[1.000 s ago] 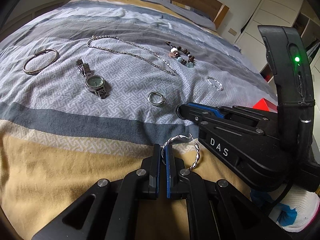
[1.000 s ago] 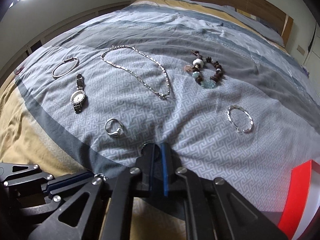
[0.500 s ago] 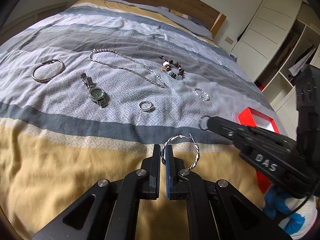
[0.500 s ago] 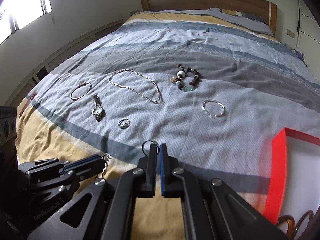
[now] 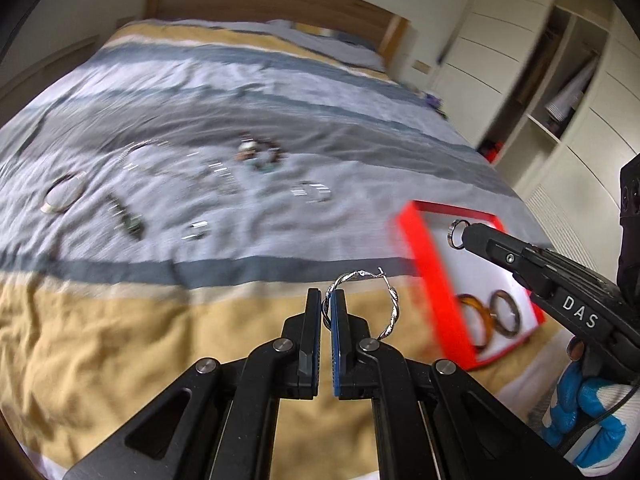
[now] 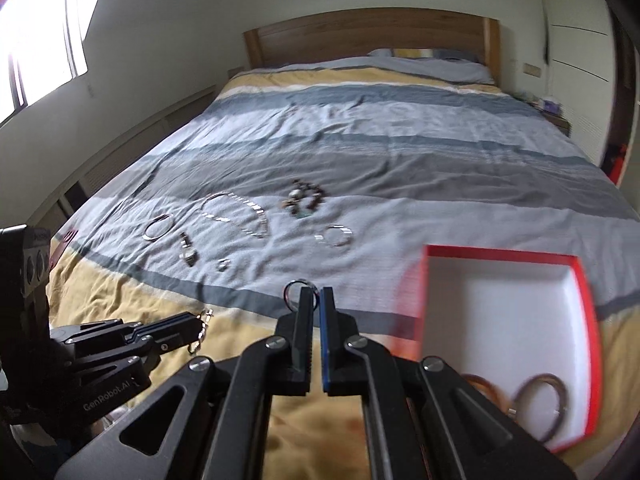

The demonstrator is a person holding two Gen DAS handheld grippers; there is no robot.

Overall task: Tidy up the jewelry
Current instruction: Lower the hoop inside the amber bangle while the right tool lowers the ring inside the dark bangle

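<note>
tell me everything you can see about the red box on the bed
The red box is a shallow, open, lidless tray with bright red walls and a plain white floor, cardboard by its look. It lies flat on the striped bedspread near its right edge. Two brown bangles lie in its near corner; the rest shows bare. The right gripper, holding a small ring, hovers over it.

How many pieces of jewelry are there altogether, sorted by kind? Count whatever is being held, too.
Rings: 2 (loose ring, held ring)
Hoop earrings: 2 (loose hoop, held hoop)
Bangles: 3 (silver bangle, amber bangle, dark brown bangle)
Watch: 1
Chain necklace: 1
Beaded bracelet: 1
Total: 10
</note>
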